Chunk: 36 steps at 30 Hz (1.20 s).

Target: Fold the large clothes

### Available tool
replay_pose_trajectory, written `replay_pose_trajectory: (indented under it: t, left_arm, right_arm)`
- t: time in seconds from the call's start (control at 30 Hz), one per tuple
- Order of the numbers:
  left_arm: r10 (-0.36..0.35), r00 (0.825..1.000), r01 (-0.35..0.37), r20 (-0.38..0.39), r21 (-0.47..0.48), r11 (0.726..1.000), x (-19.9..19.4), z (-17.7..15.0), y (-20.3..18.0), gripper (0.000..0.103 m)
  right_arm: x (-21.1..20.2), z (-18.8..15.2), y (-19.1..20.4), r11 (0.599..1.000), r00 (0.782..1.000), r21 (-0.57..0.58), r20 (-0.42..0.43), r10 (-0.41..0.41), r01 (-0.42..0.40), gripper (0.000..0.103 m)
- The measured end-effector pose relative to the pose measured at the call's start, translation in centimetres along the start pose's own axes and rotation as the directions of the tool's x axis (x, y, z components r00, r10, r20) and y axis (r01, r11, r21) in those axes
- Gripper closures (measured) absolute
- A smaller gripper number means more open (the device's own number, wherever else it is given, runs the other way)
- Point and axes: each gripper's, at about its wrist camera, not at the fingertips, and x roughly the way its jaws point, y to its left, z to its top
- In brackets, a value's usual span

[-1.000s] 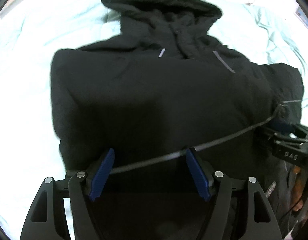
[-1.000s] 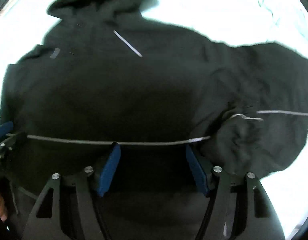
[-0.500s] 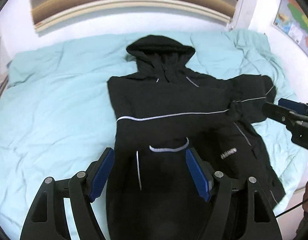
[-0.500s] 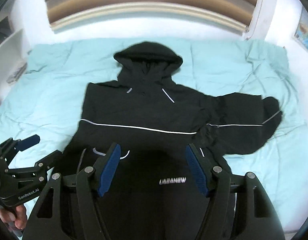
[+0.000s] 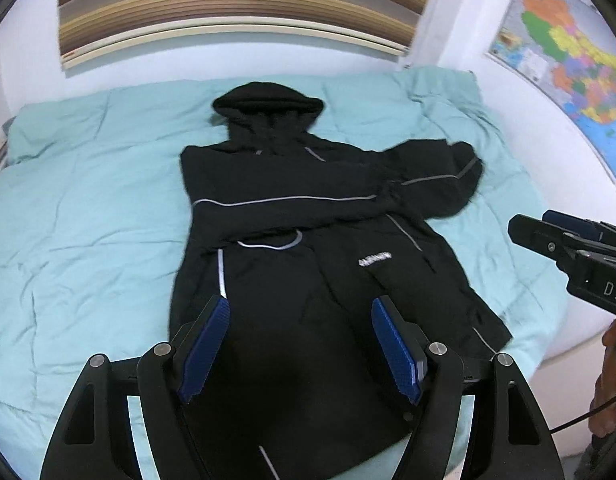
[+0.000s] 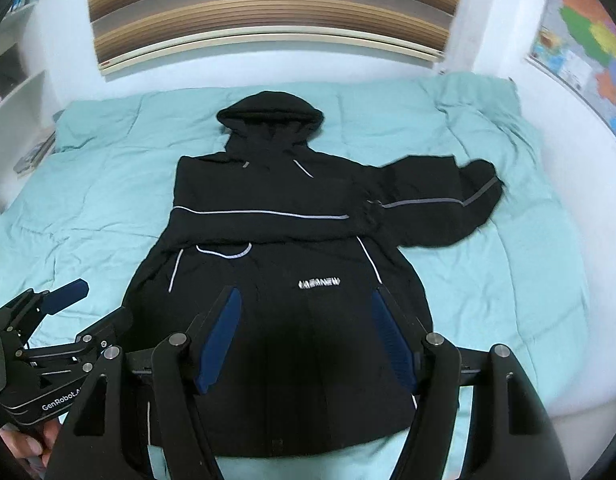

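In the left wrist view, a bed [image 5: 87, 208] with a wrinkled light teal cover fills the room from wall to wall. Behind its far edge there is a white wall with a striped brown and beige blind [image 5: 243, 4], and a colourful map [image 5: 568, 60] hangs on the wall at the right. A black hooded jacket [image 5: 291, 208] lies flat in the middle of the bed, the hood towards the far edge. One sleeve is folded across the chest, the other sleeve reaches towards the right edge of the bed. Thin grey lines run along the sleeves and the front, and small white letters are on the chest. The left gripper [image 5: 299, 346] hangs above the jacket's lower part, its blue fingers [image 5: 205, 350] apart and holding nothing.

In the right wrist view, white shelves [image 6: 15, 92] stand at the left of the bed. The jacket's lower hem is near the close edge of the bed. The right gripper [image 6: 305, 344] is also above the hem, its fingers spread with nothing between them.
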Motion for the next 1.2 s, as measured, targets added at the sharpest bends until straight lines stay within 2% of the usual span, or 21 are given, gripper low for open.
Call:
replay_pose_trajectory:
  t: [0.27, 0.5, 0.63, 0.93, 1.2]
  left_arm:
    - [-0.024, 1.0, 0.023, 0.007, 0.044, 0.999, -1.2, -0.9, -3.2, 0.028]
    - [0.007, 1.0, -0.008, 0.019, 0.034, 0.999, -1.8, -1.0, -6.6, 0.028]
    - [0.026, 0.999, -0.026, 0.022, -0.011, 1.0, -1.2, -0.2, -9.3, 0.028]
    - [0.056, 0.998, -0.057, -0.016, -0.063, 0.996, 2.3, 1.4, -15.8, 0.028]
    - [0.071, 0.997, -0.075, -0.041, -0.086, 0.993, 6.2, 3.1, -20.6, 0.028]
  right_arm:
    - [-3.7, -2.2, -2.4, 0.998, 0.998, 0.035, 0.025, -0.059, 0.058, 0.032]
    - [-5.8, -0.9, -6.0, 0.998, 0.994, 0.044, 0.105, -0.041, 0.037, 0.032]
    - [-6.3, 0.3, -8.4, 0.999, 0.99, 0.009, 0.137, -0.039, 0.038, 0.032]
    - [-4.8, 2.6, -14.8, 0.997, 0.987, -0.077, 0.161, -0.019, 0.032, 0.032]
    - [-2.4, 4.4, -20.2, 0.994, 0.987, -0.102, 0.161, -0.02, 0.037, 0.032]
